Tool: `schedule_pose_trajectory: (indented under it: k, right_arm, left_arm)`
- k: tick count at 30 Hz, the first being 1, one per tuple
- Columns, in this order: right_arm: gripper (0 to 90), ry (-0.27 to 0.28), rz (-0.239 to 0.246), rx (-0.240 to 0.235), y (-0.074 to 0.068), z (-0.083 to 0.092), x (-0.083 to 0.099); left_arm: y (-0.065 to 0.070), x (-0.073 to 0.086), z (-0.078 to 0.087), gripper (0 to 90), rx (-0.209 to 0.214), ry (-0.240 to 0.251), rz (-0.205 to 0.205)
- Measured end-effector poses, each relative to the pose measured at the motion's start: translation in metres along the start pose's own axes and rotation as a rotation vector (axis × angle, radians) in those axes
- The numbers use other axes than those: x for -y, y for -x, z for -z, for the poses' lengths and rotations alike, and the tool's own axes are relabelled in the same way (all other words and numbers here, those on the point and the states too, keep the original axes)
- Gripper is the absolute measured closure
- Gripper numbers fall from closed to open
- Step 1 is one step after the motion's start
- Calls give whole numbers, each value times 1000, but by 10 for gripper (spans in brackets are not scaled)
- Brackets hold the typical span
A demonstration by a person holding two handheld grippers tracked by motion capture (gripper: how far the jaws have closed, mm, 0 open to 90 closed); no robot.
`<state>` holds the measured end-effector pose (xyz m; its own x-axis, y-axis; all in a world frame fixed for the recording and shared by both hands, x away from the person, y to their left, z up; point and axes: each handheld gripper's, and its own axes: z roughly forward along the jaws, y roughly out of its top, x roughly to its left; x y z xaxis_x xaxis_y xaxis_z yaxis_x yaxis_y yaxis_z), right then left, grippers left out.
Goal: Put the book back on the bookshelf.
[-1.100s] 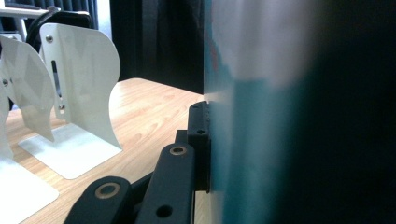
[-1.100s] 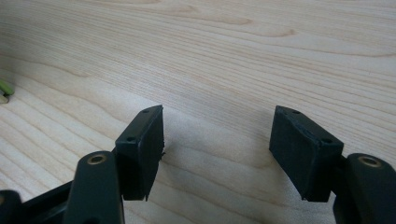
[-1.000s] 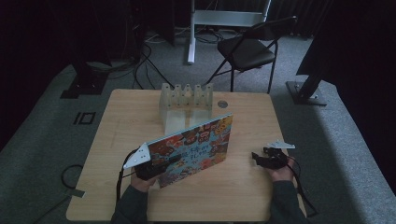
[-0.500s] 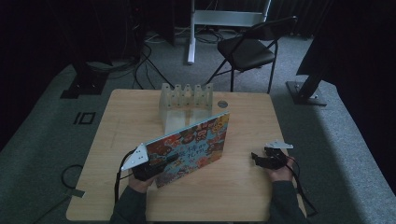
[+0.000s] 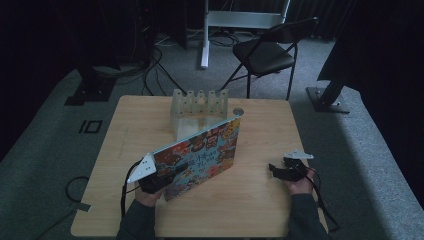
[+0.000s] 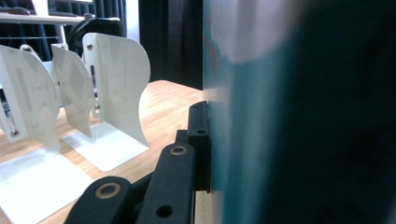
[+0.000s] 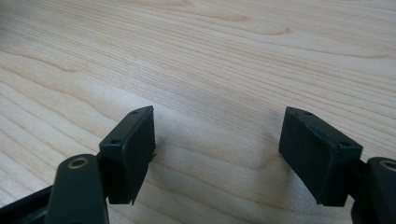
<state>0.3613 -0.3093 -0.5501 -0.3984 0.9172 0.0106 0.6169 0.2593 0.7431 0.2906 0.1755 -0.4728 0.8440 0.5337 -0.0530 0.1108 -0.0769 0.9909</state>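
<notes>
- While tilted up off the table (image 5: 260,200) on its lower long edge, colourful picture book (image 5: 200,155) leaning cover-up, near corner low at front left, far corner raised toward the white rack (image 5: 199,107).
- Long axis running diagonally from the near left to the far middle, top corner just short of the rack's slots.
- Clamped at the near-left corner by the left gripper (image 5: 159,181); seen close in the left gripper view as a blurred teal slab (image 6: 280,116) with one black finger (image 6: 200,140) pressed flat on it, the other finger hidden behind the cover.
- Closed down to the book's thickness, then, holding nothing else.
- Beyond the book: rack of white curved dividers (image 6: 114,88) on flat base plates, standing ahead and to the left of the held edge in the left gripper view, apart from it.
- Small round object (image 5: 238,110) just beside the rack's right end; too small to identify.
- Right gripper (image 5: 280,171) well apart to the book's right, low over bare wood; fingers (image 7: 130,149) spread wide with nothing between.
- Left hand clearly the nearer, already carrying the load; right hand free to steady the far edge.
- Likely next: swinging the book upright and lining its spine with a slot, a matter of turning the long axis toward the dividers.
- Black folding chair (image 5: 270,52) on the grey floor behind the table.
</notes>
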Motion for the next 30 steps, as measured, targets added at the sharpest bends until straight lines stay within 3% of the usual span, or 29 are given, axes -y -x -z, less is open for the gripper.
schedule_pose_trajectory:
  k: [27, 30]
  right_arm:
    - [257, 0, 1, -2, 0, -1, 0]
    - [256, 0, 1, -2, 0, -1, 0]
  left_arm:
    - [-3, -1, 16, 811, -69, 4, 10]
    - [-3, -1, 19, 811, -92, 5, 12]
